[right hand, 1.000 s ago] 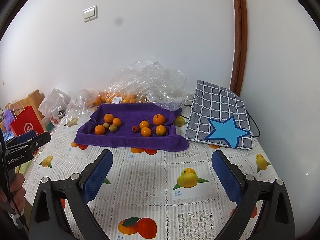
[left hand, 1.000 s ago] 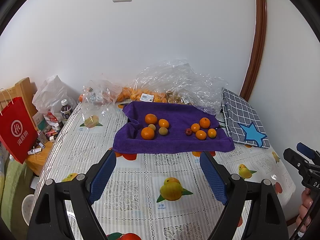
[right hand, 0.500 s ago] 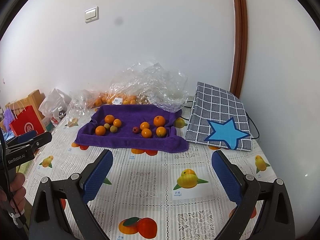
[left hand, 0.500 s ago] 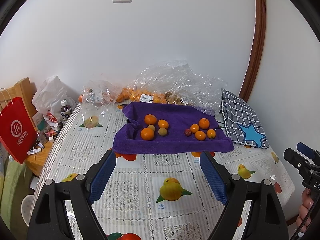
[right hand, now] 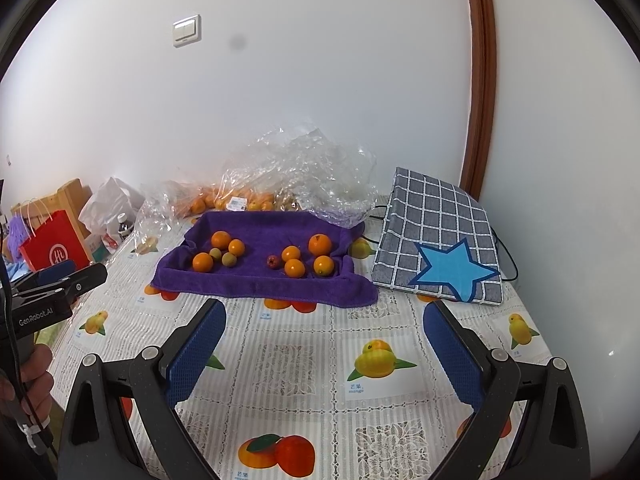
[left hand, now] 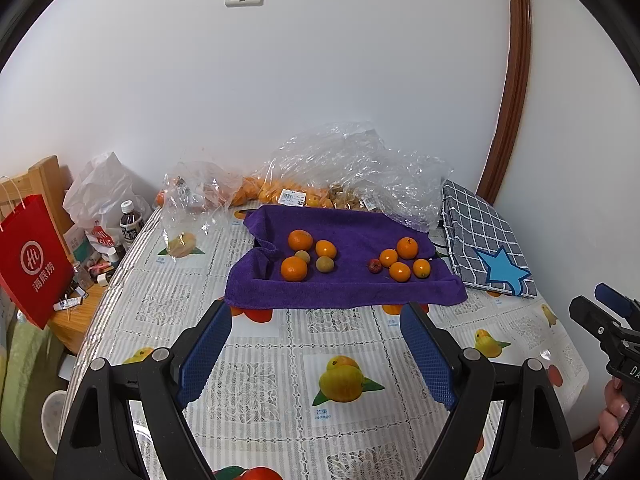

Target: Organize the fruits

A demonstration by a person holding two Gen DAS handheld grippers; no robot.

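While both grippers' fingers (left hand: 204, 354) (right hand: 454, 354) gape empty, only the left view shows a bottle (left hand: 131, 224).

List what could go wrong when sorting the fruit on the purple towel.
1. The oranges sit loose on the soft purple towel; a nudge might roll one off its front edge.
2. The small red fruit sits close to an orange, so the open right gripper may bump both.

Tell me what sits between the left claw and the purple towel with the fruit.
Nothing stands there: in the left wrist view only bare fruit-print tablecloth lies between the open left claw and the purple towel.
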